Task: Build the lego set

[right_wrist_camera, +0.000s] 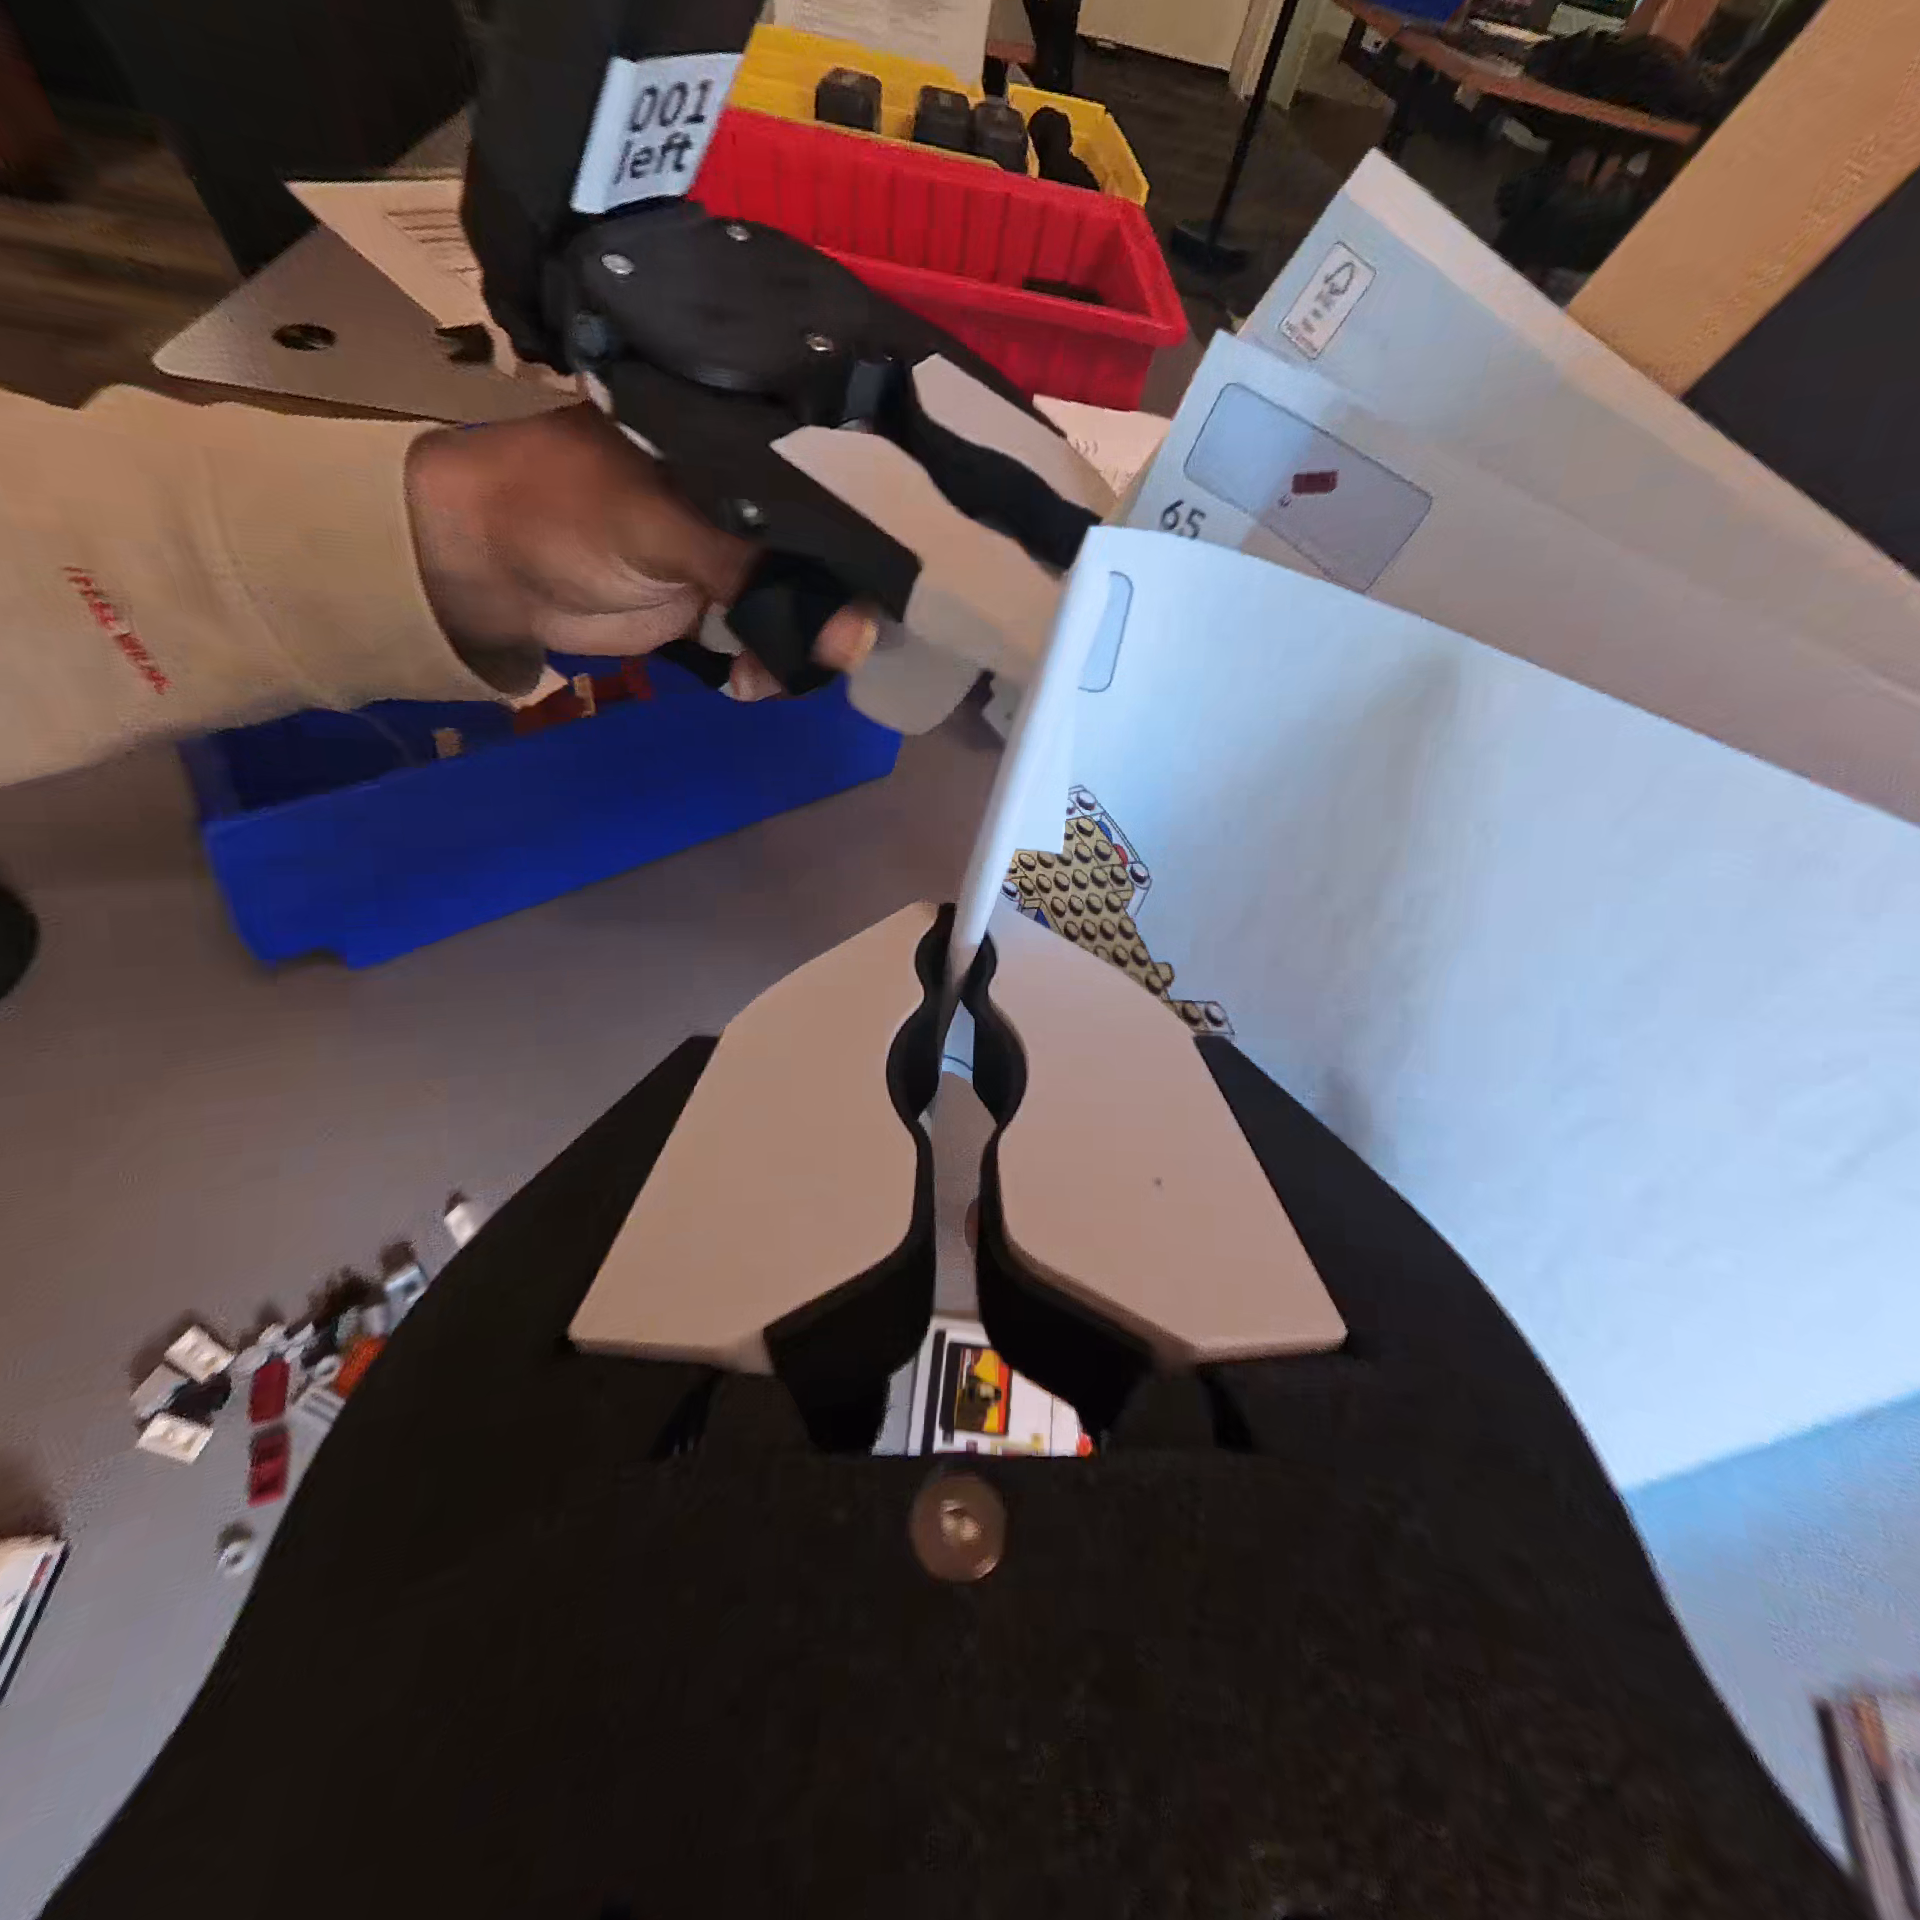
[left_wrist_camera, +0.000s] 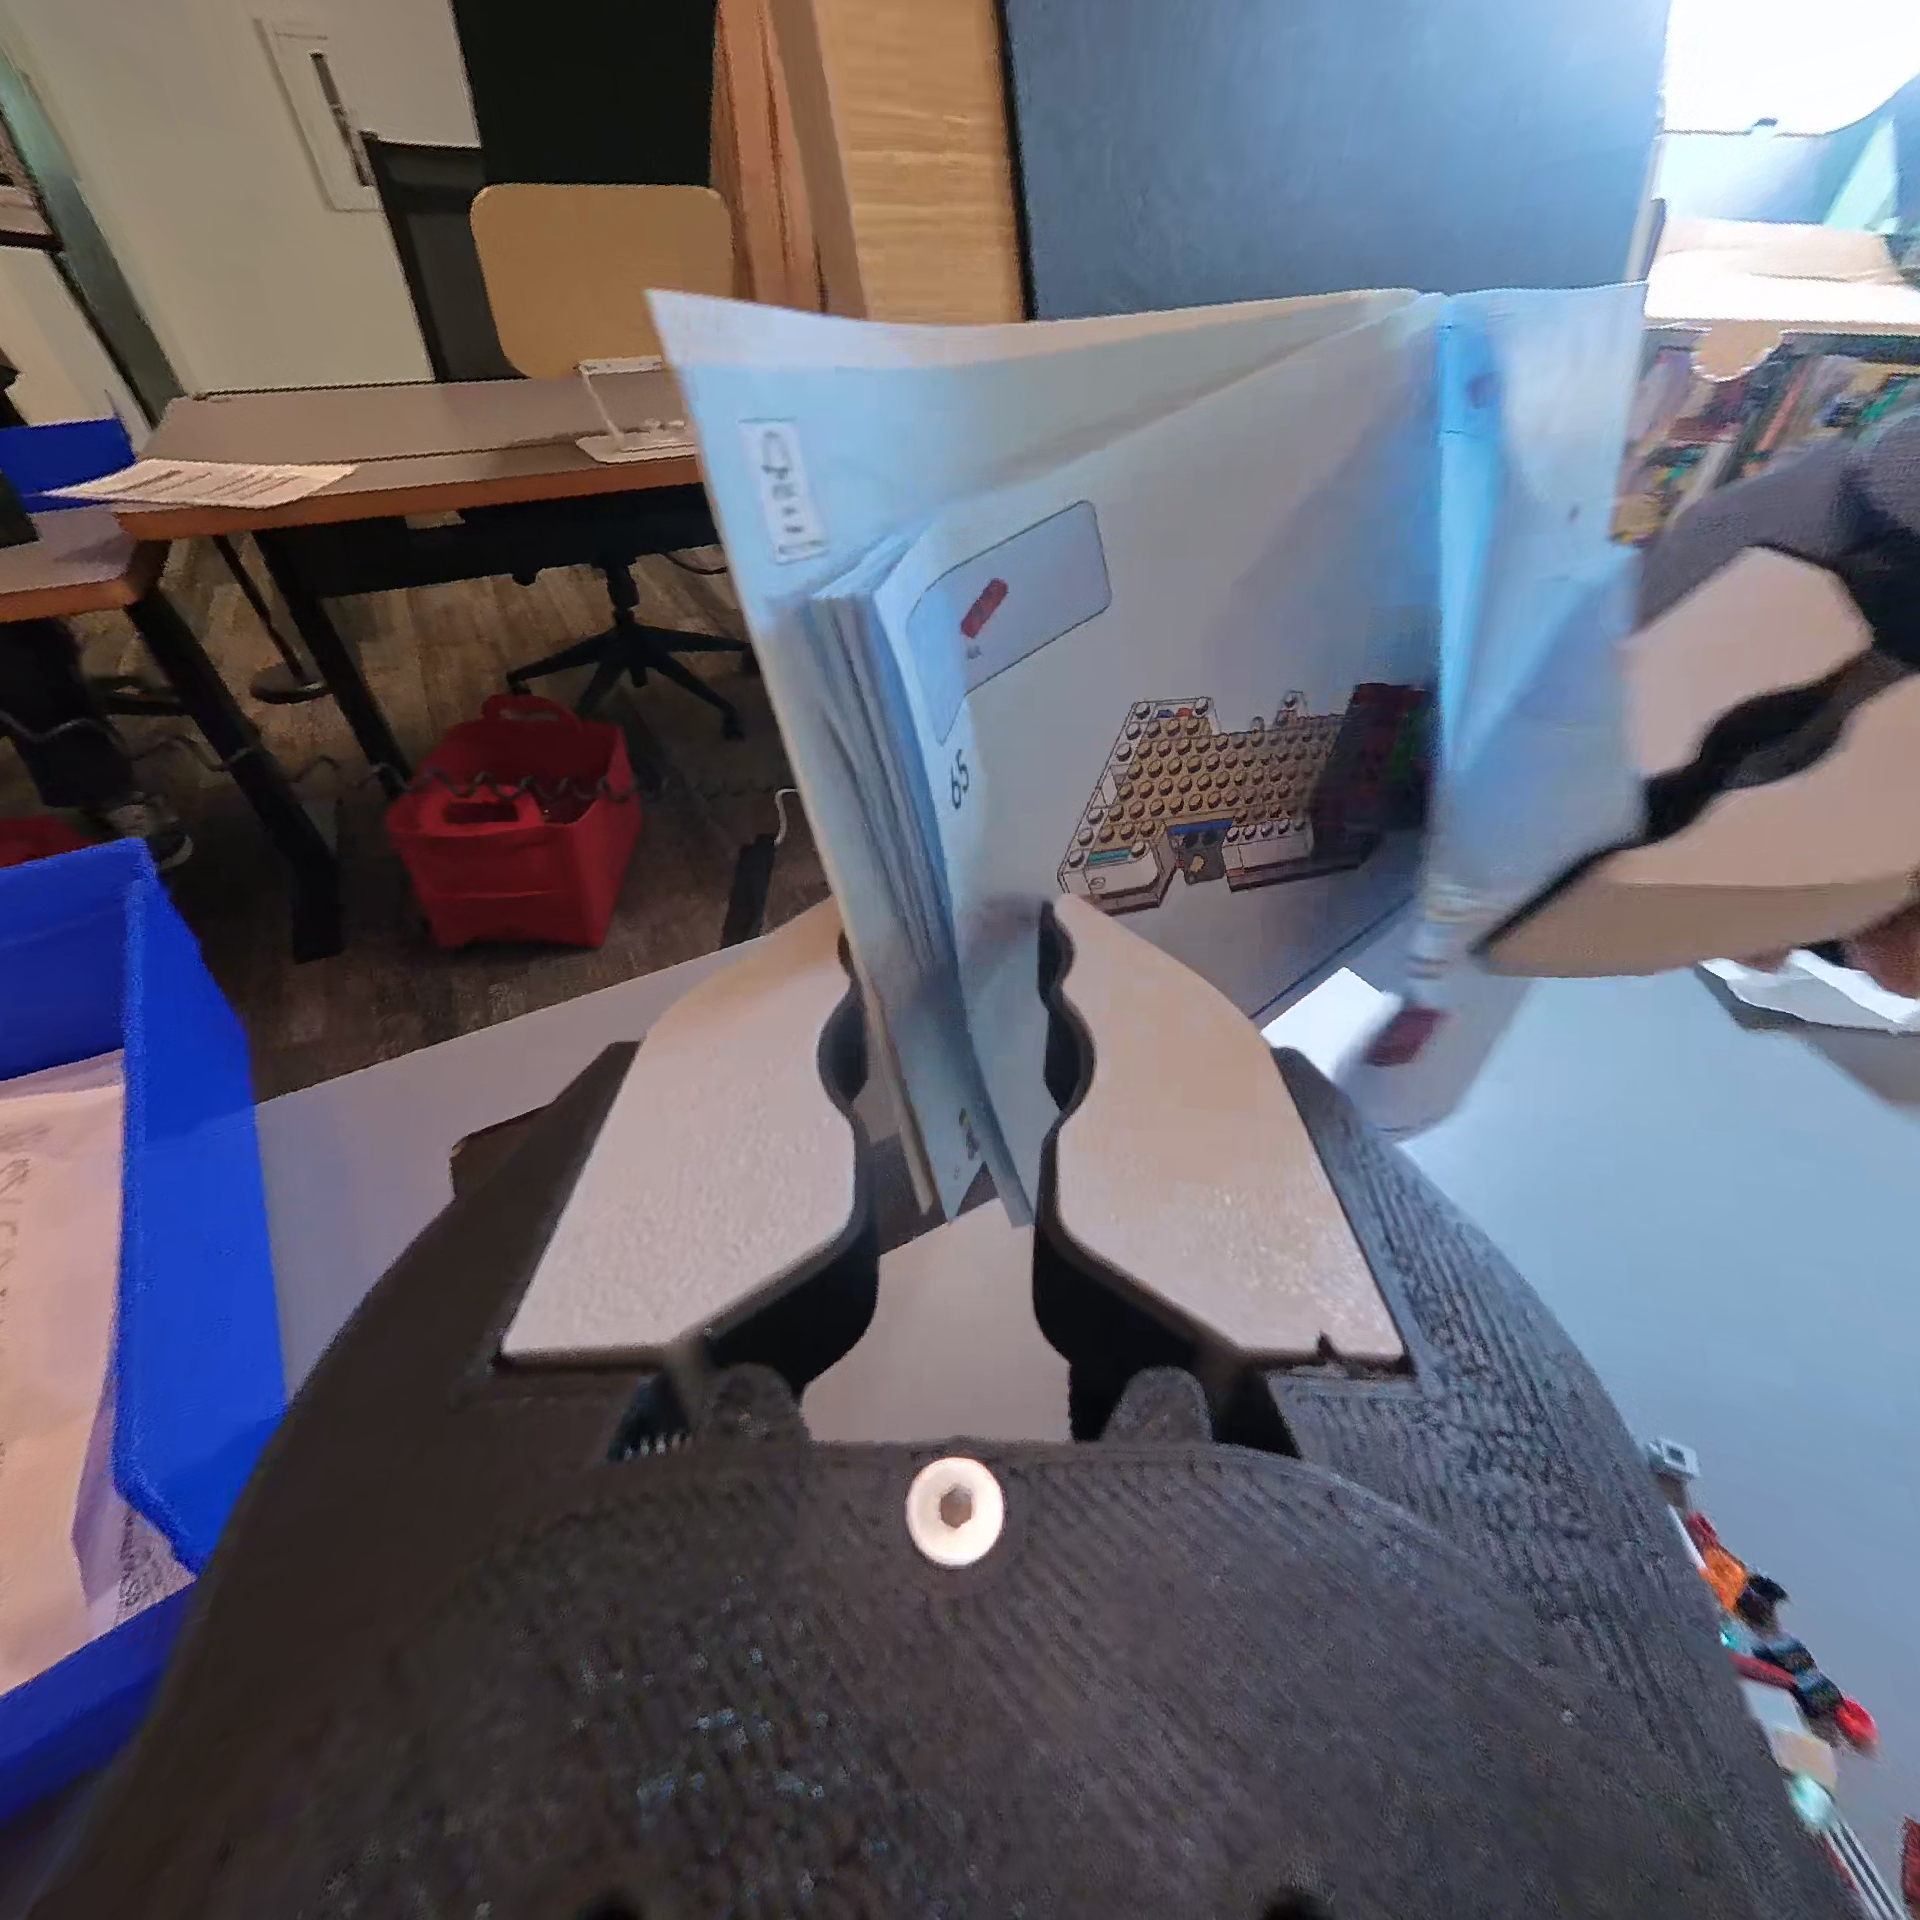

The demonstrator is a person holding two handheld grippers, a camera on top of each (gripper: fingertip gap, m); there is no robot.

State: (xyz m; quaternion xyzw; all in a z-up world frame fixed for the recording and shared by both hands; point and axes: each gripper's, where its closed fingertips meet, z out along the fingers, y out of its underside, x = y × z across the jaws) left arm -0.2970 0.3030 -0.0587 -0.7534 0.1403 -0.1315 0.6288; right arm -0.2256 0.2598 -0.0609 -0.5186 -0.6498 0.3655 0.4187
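The Lego instruction booklet [left_wrist_camera: 1195, 582] stands open and upright above the grey table [left_wrist_camera: 1662, 1247]. My left gripper [left_wrist_camera: 945, 925] is open. Its fingers stand apart on either side of the booklet's left stack of pages and do not press on it. My right gripper [right_wrist_camera: 961, 935] is shut on the edge of a single page [right_wrist_camera: 1455, 987], which curves away to the right. It also shows in the left wrist view [left_wrist_camera: 1652, 810], shut on that page at the right. A hand holds the left gripper's body [right_wrist_camera: 727, 312] in the right wrist view.
A blue bin [right_wrist_camera: 520, 831] with a few bricks stands to the left; it also shows in the left wrist view [left_wrist_camera: 187, 1143]. A red bin [right_wrist_camera: 935, 239] stands behind it. Loose Lego pieces [right_wrist_camera: 260, 1371] lie on the table. A colourful box [left_wrist_camera: 1766, 436] stands at the far right. The left gripper's tips are roughly 9 centimetres from the right gripper's.
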